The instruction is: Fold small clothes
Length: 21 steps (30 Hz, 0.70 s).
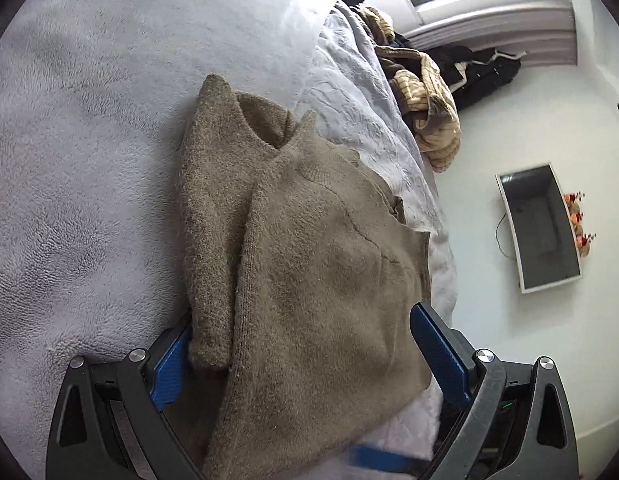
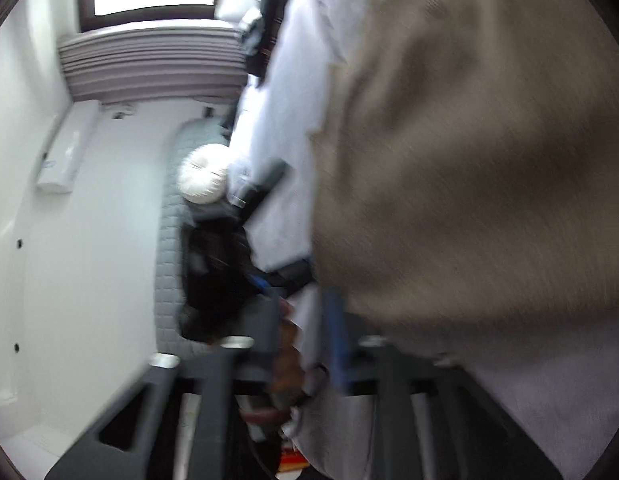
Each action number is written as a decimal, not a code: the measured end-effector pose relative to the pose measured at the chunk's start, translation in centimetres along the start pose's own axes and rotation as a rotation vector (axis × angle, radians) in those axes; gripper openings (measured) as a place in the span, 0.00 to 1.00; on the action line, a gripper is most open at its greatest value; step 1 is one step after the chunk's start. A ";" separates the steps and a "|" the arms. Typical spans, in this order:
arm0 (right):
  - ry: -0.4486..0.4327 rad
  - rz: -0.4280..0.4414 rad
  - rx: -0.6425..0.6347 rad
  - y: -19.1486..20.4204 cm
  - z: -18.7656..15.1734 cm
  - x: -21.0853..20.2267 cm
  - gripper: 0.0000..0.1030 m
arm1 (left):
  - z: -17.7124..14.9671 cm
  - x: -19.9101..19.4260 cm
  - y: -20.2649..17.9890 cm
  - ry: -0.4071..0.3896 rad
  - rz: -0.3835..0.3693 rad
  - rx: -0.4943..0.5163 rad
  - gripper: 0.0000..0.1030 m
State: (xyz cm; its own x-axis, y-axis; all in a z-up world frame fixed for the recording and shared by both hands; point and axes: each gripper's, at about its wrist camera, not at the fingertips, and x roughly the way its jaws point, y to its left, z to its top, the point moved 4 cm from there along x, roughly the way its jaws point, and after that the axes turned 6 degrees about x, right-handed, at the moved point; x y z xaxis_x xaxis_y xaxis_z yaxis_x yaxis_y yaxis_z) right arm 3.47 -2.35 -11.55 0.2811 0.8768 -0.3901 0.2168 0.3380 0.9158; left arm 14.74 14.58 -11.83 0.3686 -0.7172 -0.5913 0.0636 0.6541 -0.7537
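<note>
I see both tongs spread, the left gripper [image 1: 305, 352] straddling the soft, limp, fuzzy sweater [image 1: 309, 280], so I'd pinch its hem edge

Sweater [image 1: 309, 248] lies on the bed blanket [image 1: 81, 152], between the left gripper's [image 1: 305, 356] spread fingers; clothes pile [image 1: 425, 100] behind it at the bed's edge.

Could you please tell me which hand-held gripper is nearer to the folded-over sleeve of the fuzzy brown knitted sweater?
Left. The left hand-held gripper straddles the sweater, one blue finger beside the sleeve cuff. The right hand-held gripper sits at the sweater's edge; no sleeve shows there.
</note>
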 end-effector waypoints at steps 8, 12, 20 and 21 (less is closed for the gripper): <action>-0.146 0.049 0.111 -2.0 2.1 1.7 0.30 | 0.0 -0.4 0.5 0.002 0.009 -0.008 0.96; -0.159 0.105 0.055 0.3 3.7 0.6 0.08 | 0.3 -0.2 0.7 0.007 0.001 -0.019 0.96; -0.136 0.039 -0.101 2.9 3.0 -0.9 0.08 | 2.1 2.9 -2.2 0.063 -0.068 0.031 0.96; -0.108 0.022 -0.103 2.7 2.8 -0.5 0.08 | 2.3 3.3 -2.5 0.077 -0.051 0.048 0.96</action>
State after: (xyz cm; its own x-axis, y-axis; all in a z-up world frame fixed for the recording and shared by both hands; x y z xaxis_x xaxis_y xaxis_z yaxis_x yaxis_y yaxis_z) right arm 6.50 -2.83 -9.19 0.3852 0.8441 -0.3731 0.1137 0.3578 0.9269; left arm 17.88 11.09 -11.22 0.2918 -0.7648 -0.5743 0.1254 0.6259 -0.7698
